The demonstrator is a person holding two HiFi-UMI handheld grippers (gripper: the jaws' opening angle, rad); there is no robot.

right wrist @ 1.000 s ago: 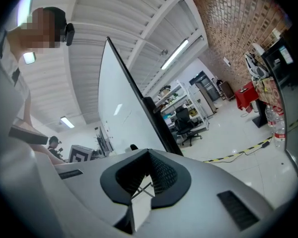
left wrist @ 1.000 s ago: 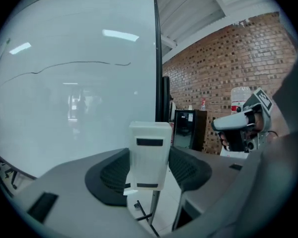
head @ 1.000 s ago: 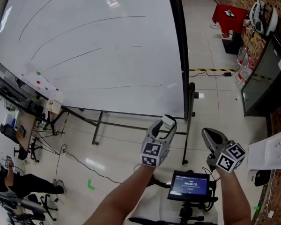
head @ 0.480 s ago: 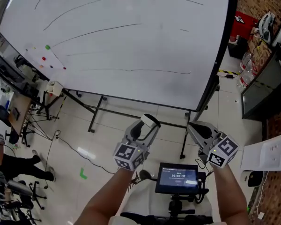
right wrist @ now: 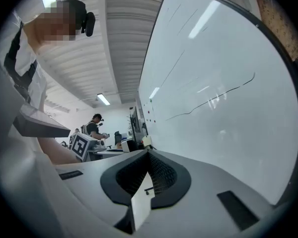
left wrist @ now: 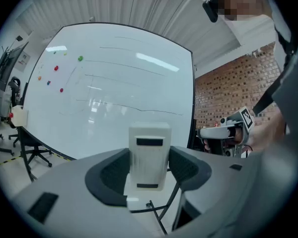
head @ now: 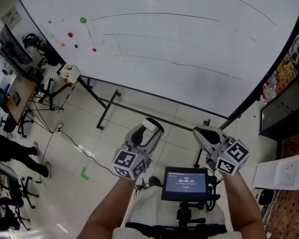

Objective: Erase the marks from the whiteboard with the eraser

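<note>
The whiteboard (head: 189,44) fills the top of the head view, with several long thin black lines (head: 179,63) across it. My left gripper (head: 150,127) hangs below the board's lower edge, shut on a white block eraser (head: 153,124). In the left gripper view the eraser (left wrist: 149,155) stands upright between the dark pads, and the board (left wrist: 114,83) lies ahead. My right gripper (head: 202,132) is to the right at the same height, shut with nothing in it. In the right gripper view its jaws (right wrist: 150,155) meet, and the board (right wrist: 218,93) rises close on the right.
Coloured magnets (head: 82,20) dot the board's left side. The board's black stand legs (head: 107,111) reach over the tiled floor. A small timer screen (head: 185,183) sits below my hands. Desks, chairs and a person (head: 10,151) are at the left. A brick wall is on the right.
The view has swung right and up, so the board now spans the whole top. Both grippers stay low in the middle; the left one still holds the eraser.
</note>
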